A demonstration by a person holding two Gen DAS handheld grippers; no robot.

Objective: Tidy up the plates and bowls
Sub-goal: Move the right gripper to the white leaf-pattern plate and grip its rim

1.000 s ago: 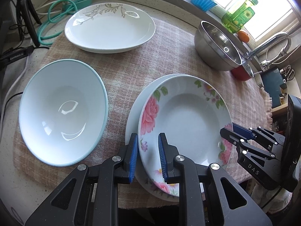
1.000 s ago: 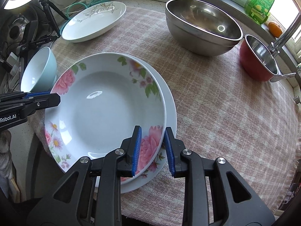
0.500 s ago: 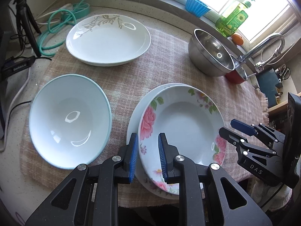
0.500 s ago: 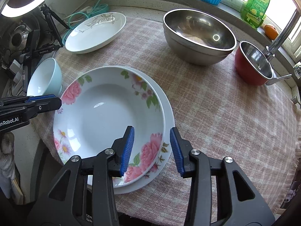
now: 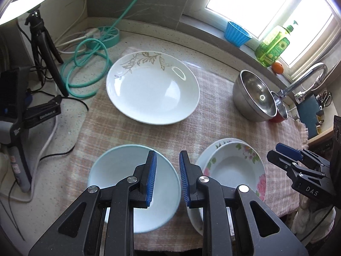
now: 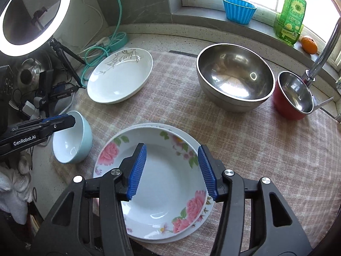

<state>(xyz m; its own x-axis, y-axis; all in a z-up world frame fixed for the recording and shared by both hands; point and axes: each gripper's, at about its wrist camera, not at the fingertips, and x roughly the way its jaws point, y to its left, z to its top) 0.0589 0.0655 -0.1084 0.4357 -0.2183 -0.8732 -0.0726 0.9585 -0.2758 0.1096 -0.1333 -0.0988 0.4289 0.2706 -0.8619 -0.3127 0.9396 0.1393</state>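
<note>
Rose plate set down on plain white plate, both tongs clear of it.

Stacked at lower centre of the right wrist view on the checked cloth covering the desk, slightly off-centre so a crescent of white rim shows. Right tongs hanging above the plate, jaws just opened, nothing between the pads. Left tongs nearly closed yet empty, poised over the pale blue bowl at lower centre of the left wrist view, probably the next pick. Leaf-patterned plate lying apart above centre; steel bowl and red-sided pot grouped at upper right, likely still to sort.
</note>
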